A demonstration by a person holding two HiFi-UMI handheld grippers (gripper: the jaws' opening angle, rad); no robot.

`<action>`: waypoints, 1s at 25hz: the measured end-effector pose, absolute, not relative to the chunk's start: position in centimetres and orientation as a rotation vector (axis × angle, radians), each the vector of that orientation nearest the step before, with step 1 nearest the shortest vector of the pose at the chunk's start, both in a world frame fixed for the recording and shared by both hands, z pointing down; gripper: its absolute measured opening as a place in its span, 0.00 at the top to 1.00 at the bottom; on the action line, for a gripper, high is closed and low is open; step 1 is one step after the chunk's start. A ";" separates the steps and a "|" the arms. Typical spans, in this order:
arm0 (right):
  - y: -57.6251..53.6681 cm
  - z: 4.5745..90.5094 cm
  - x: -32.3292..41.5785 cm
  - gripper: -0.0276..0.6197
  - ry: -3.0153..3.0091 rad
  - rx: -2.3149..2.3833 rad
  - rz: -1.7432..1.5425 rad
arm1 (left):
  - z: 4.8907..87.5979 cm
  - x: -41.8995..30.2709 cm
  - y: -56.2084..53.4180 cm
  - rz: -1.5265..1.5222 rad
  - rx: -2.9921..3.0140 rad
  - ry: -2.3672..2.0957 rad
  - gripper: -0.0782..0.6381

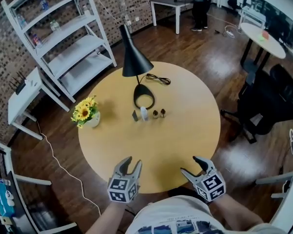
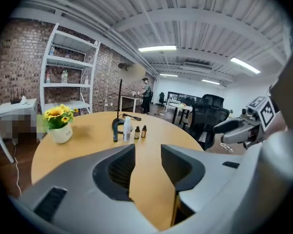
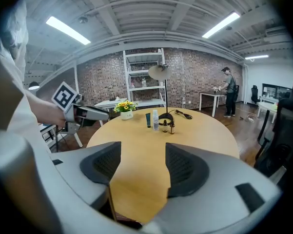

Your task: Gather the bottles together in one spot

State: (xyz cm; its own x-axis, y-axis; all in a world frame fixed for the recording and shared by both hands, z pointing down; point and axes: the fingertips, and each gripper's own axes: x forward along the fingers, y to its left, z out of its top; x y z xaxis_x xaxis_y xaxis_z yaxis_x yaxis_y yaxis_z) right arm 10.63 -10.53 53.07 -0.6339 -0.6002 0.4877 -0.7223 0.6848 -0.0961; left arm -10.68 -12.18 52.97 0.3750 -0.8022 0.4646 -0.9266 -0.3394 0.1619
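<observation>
At about 9 o'clock on the round table (image 1: 185, 130) stands a white flower pot (image 1: 91, 119) of sunflowers, well apart from the rest and probably at risk only if an arm swings wide on that side. The left gripper (image 1: 133, 163) hovers over the table's rim at about 7 o'clock, its fingers (image 2: 114, 172) spread wide with nothing but bare tabletop between them. Near the table's centre the task's things stand upright in a short row, close to each other: a dark tube (image 1: 135, 115), just beside it a white bottle (image 1: 144, 113), then two small brown bottles (image 1: 155, 113). They look gathered already, so the main danger seems to lie in any further handling. A gripper reaching in from 6 o'clock for one of them could brush its neighbour, since the gaps look too tight for wide fingers to pass cleanly. The tall, narrow tube and white bottle would probably tip and roll. Just behind the row, toward 12 o'clock, sits the lamp base (image 1: 144, 99), which blocks a push-through. The black lamp shade (image 1: 135, 60) overhangs that side, so a high approach might strike it, and the cord (image 1: 158, 79) trails off toward 1 o'clock. The right gripper (image 1: 189, 165) hangs over the rim at about 5 o'clock, its fingers (image 3: 185, 169) likewise wide and empty. A hasty reach by both at once could make them collide over the row.
</observation>
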 end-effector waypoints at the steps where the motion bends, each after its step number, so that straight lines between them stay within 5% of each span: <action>1: -9.7 52.8 10.0 0.48 -2.474 1.039 0.395 | 52.9 -11.8 -10.1 0.415 2.227 -1.499 0.68; 25: 10.5 50.7 3.5 0.48 -2.371 1.220 0.364 | 51.5 -18.0 13.7 0.335 2.239 -1.341 0.69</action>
State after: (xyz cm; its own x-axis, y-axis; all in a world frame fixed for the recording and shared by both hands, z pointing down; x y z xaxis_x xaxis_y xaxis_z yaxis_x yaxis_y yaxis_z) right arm 3.53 10.52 50.71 -0.5099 -0.7001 0.4999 -0.8178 0.5748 -0.0292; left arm -18.04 13.72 51.53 0.4832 -0.7499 0.4518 -0.8743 -0.3863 0.2938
